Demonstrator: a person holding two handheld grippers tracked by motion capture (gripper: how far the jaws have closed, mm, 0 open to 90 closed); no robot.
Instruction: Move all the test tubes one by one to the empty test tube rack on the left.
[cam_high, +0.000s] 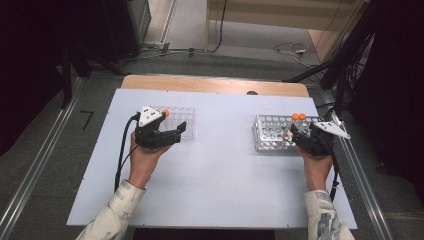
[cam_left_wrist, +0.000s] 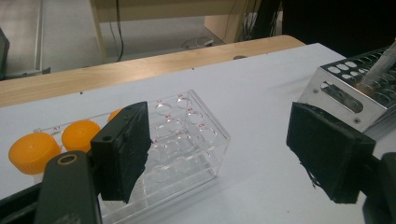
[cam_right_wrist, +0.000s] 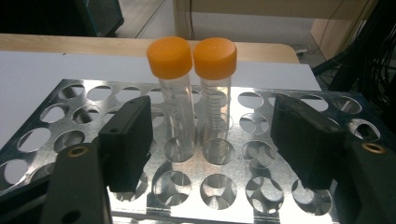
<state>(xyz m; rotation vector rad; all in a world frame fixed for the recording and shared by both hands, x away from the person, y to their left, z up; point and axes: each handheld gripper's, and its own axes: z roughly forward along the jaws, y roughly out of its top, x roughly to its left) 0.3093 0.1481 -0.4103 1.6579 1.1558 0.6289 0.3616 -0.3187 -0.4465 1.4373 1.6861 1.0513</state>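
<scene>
On the far right, I am bracketing 2 capped tubes (cam_right_wrist: 191, 98) in the metal rack (cam_right_wrist: 60, 116) with right gripper (cam_right_wrist: 219, 140) jaws spread, touching neither: light, slick, rigid plastic; gripping below the caps. Left gripper (cam_left_wrist: 233, 154) is idling, jaws spread, empty.

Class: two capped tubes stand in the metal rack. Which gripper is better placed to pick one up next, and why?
The right gripper: its open jaws flank both orange-capped tubes in the metal rack. The left gripper sits by the clear rack.
</scene>
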